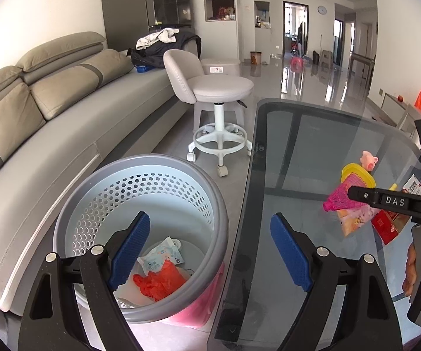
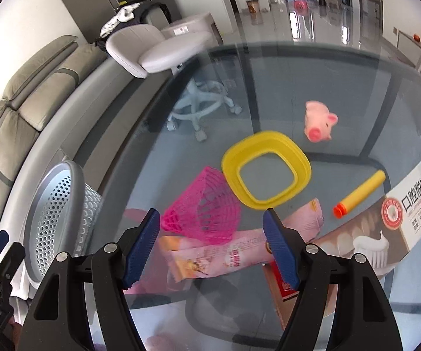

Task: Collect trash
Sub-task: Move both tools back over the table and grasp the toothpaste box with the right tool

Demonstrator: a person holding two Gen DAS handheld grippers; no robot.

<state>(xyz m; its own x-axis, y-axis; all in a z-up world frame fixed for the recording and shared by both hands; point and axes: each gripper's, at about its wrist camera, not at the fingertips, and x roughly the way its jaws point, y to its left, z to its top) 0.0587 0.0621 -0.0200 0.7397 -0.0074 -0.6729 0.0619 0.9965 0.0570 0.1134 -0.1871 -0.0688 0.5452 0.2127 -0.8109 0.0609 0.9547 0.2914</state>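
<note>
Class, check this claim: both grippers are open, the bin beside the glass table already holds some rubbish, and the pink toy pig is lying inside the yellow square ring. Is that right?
Not quite. The pig stands on the glass table just beyond the yellow ring, outside it, as the right wrist view shows. The rest holds: the left gripper and right gripper are open, and the bin holds rubbish.

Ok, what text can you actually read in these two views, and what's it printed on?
"DAS": white letters on the arm of the right tongs, seen from the left camera.
"口腔脱敏膏": large characters on the toothpaste box; its smaller print is too small to read.
Pink snack wrapper: printed text and digits, too blurred to read.
Red box: print mostly hidden, unreadable.
Label on the white bin behind the stool: too small.
</note>
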